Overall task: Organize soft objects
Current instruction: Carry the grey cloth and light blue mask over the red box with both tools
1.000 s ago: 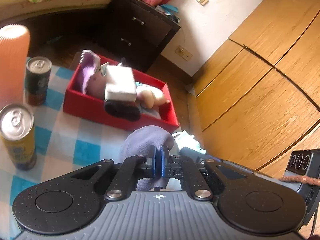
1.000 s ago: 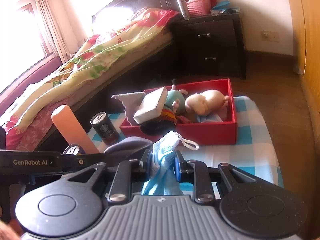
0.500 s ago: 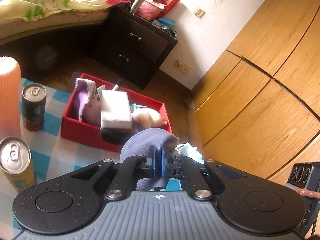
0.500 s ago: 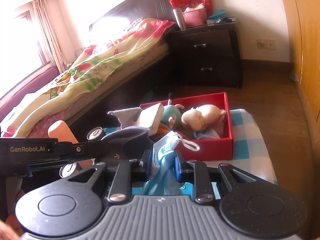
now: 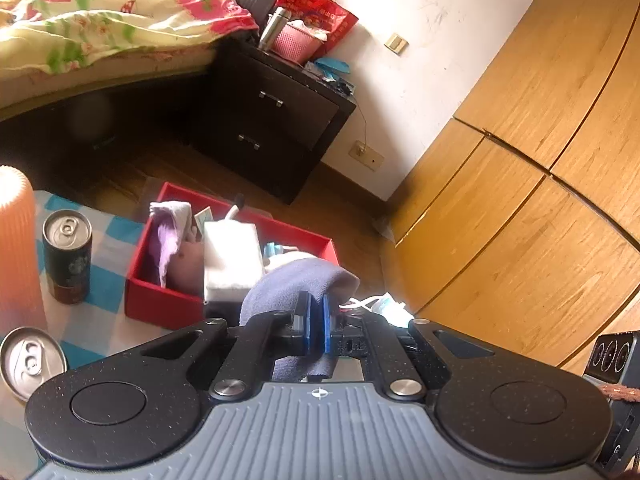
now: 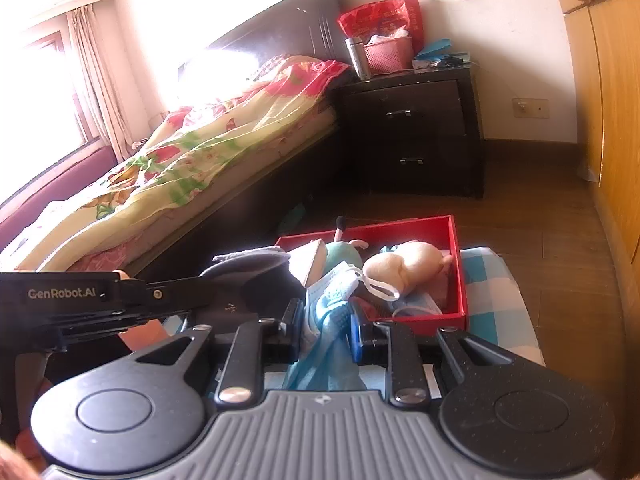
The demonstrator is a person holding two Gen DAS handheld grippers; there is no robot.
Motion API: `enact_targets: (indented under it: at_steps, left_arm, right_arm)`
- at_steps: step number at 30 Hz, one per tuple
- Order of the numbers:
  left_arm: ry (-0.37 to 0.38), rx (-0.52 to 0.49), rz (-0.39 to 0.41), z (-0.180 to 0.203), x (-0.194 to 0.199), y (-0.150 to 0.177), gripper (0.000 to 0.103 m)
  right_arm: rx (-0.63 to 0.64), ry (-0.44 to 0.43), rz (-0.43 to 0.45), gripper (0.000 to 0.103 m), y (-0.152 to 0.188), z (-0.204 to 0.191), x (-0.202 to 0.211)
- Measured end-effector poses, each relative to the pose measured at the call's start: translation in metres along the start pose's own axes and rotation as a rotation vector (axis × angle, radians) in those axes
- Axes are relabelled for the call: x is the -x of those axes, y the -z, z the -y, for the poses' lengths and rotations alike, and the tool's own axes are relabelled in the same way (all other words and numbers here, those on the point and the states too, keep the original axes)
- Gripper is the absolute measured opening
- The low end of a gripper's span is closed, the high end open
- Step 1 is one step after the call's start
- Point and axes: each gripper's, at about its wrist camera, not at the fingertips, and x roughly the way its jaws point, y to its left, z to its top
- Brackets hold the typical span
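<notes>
My left gripper (image 5: 316,322) is shut on a grey-purple sock (image 5: 292,284), which bulges over the fingertips above the table. My right gripper (image 6: 326,314) is shut on a crumpled blue face mask (image 6: 330,300) with white ear loops. Ahead of both stands a red box (image 5: 156,304) (image 6: 456,264) on the blue-and-white checked tablecloth (image 5: 108,284). It holds a cream plush toy (image 6: 400,270), a white block (image 5: 230,256), a lilac cloth (image 5: 168,236) and other soft items. The left gripper's body shows at the left of the right wrist view, beside the mask.
Two drink cans (image 5: 68,256) (image 5: 28,360) and an orange ribbed cup (image 5: 14,248) stand left of the box. Beyond the table are a bed (image 6: 192,152), a dark nightstand (image 6: 412,136) and wooden wardrobe doors (image 5: 520,184) on the right.
Both grippers have risen with their loads still gripped. The red box and cans now sit lower and smaller in both views, and more of the bed and nightstand shows.
</notes>
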Motion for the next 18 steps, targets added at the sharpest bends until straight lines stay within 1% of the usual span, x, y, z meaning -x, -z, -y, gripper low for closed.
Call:
enact_targets:
  at_steps: [18]
  left_arm:
    - [-0.002,-0.007,0.043,-0.003,-0.023,-0.029,0.002]
  right_arm:
    - [0.001,0.013,0.027,0.002,-0.028,0.008,-0.032]
